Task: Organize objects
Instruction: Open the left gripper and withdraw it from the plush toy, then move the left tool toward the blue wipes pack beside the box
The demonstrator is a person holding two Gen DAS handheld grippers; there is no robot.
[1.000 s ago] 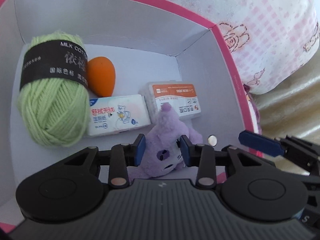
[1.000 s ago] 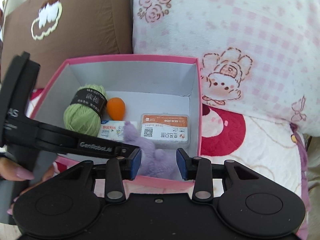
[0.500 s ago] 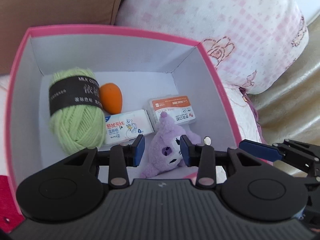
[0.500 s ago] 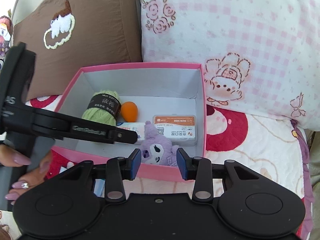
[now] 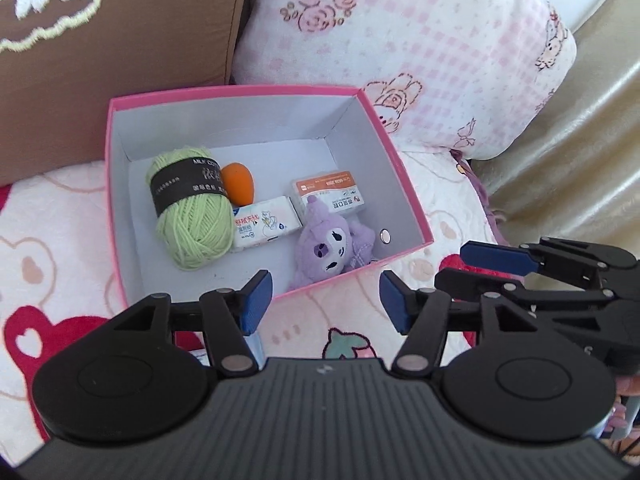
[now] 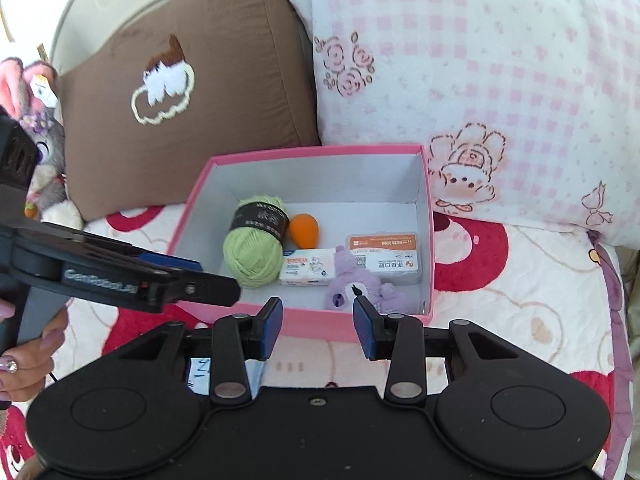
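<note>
A pink box [image 5: 240, 92] with a white inside holds a green yarn ball [image 5: 192, 216], an orange egg-shaped sponge [image 5: 238, 184], a tissue pack [image 5: 266, 224], an orange-labelled clear case [image 5: 330, 192] and a purple plush [image 5: 332, 240] at its near right corner. My left gripper [image 5: 326, 300] hovers above the box's near rim, jaws opening, nothing between them. My right gripper [image 6: 318, 326] hangs open and empty before the box [image 6: 320, 150], near the plush [image 6: 356, 288]. The left gripper [image 6: 192, 280] shows side-on at the right wrist view's left.
A brown cushion [image 6: 180, 100] and a pink checked pillow [image 6: 480, 60] stand right behind the box. A stuffed toy [image 6: 36, 120] sits far left. The box rests on a white blanket with red bears [image 6: 500, 300]. A person's hand [image 6: 24, 356] holds the left gripper's handle.
The left gripper has risen and pulled back out of the box, leaving the purple plush inside, and its jaws have spread apart. The right gripper has also drawn back and up.
</note>
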